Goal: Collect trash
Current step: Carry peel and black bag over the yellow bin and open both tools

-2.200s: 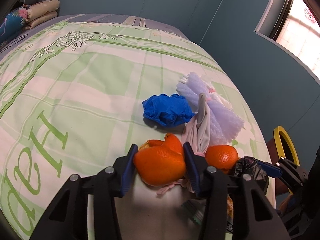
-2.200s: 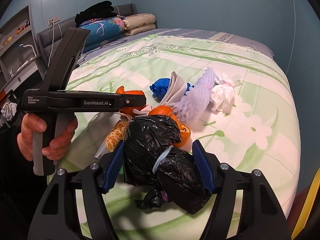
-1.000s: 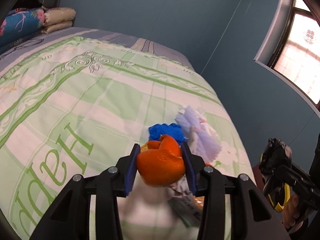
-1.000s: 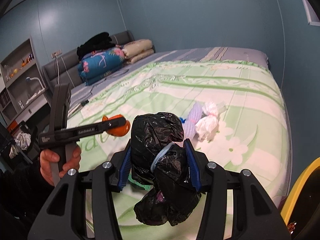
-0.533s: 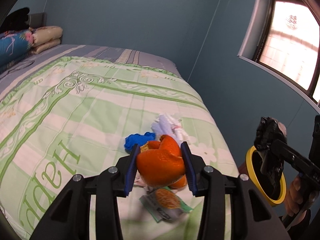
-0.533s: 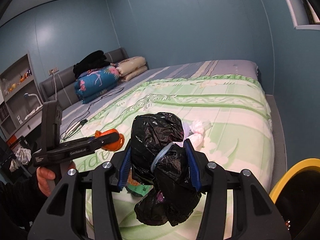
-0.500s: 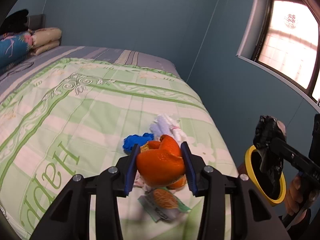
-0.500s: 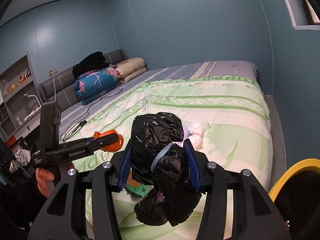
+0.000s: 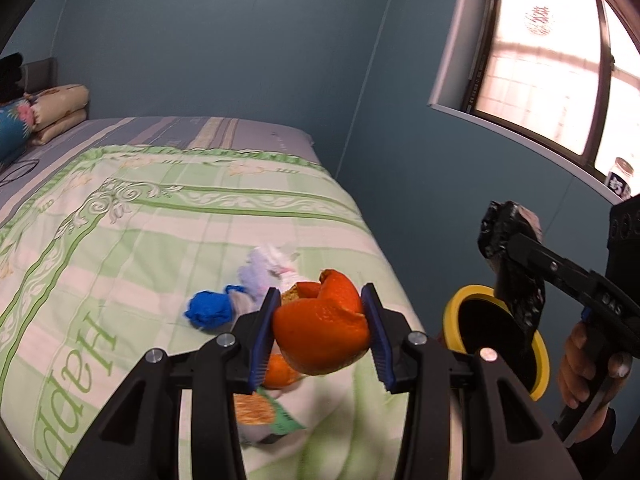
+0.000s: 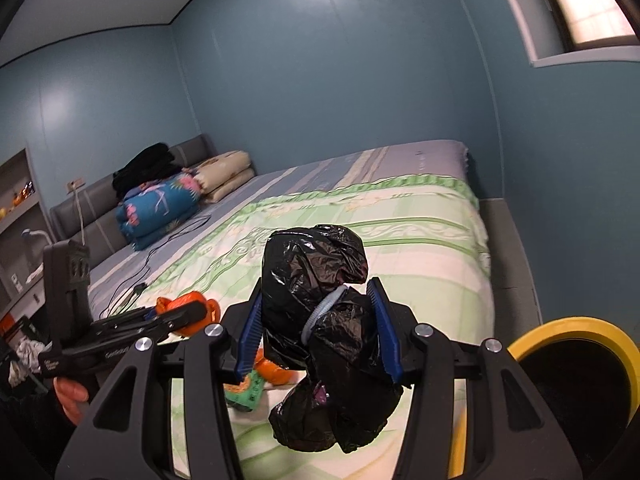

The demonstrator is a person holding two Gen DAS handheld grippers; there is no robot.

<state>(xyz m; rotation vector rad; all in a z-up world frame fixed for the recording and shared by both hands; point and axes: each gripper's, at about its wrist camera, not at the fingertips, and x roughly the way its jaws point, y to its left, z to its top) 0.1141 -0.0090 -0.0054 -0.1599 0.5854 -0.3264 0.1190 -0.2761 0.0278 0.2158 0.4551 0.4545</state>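
Orange peel [image 9: 322,326], curled and hollow, sits clamped between the blue pads of the left gripper [image 9: 320,330], held above the bed [image 9: 168,232] and short of the yellow-rimmed bin [image 9: 470,296] that stands beside the bed's near corner. The right gripper [image 10: 316,328] is closed on a knotted black plastic bag [image 10: 320,320], which in the left view hangs close over the bin's rim.

The likeliest slip is the peel: it is a thin shell pinched at its sides, so it could buckle or pop out before reaching the bin and land on the bedcover or the floor. The bag is slack and glossy; its lower lobe dangles below the pads, and it could catch the yellow rim and drape outside rather than drop in. With both grippers heading for one opening, they could also knock together above the bin.

More litter lies on the bed away from the bin: a blue glove [image 9: 210,310], a pale lilac wad [image 9: 264,270], another orange piece [image 9: 280,372] and a snack wrapper [image 9: 260,416].
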